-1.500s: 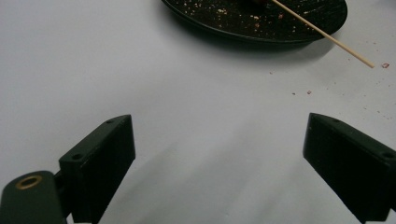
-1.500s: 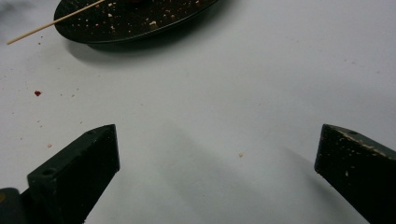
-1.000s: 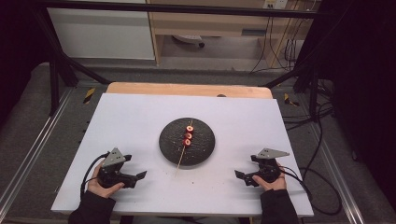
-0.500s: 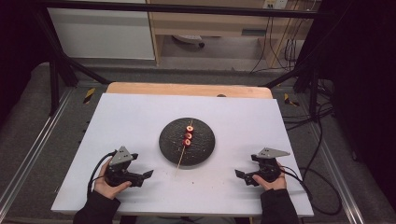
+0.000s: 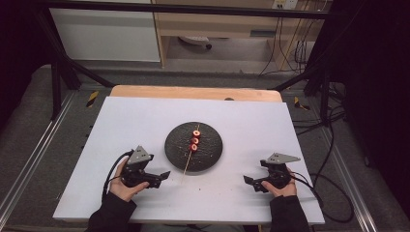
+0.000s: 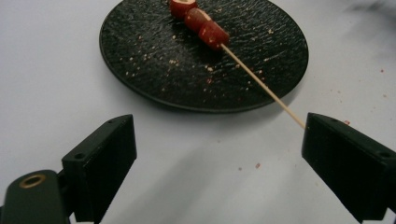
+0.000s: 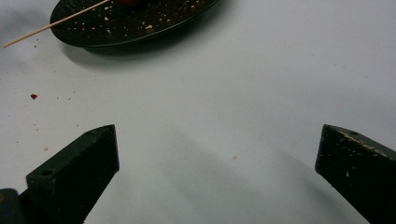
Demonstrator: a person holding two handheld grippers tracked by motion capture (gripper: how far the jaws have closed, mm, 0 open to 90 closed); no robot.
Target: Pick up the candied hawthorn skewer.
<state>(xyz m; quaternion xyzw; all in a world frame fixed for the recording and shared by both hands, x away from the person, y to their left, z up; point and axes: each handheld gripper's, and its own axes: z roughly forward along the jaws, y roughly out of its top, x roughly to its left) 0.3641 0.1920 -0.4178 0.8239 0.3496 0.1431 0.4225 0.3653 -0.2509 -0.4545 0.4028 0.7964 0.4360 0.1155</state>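
Both sets of jaws spread wide, nothing held. Left gripper (image 5: 163, 176) at lower left of high view, just beside skewer (image 6: 261, 87) tip; bare end nearly touching one jaw in left gripper view. Right gripper (image 5: 247, 181) at lower right, well apart. Three red pieces (image 5: 194, 141) on skewer, lying on black plate (image 5: 176, 150) at centre of white table (image 5: 241, 125).

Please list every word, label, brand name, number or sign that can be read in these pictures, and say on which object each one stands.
None: no readable text stands on the black plate, the skewer, the white table, the left claw or the right claw.
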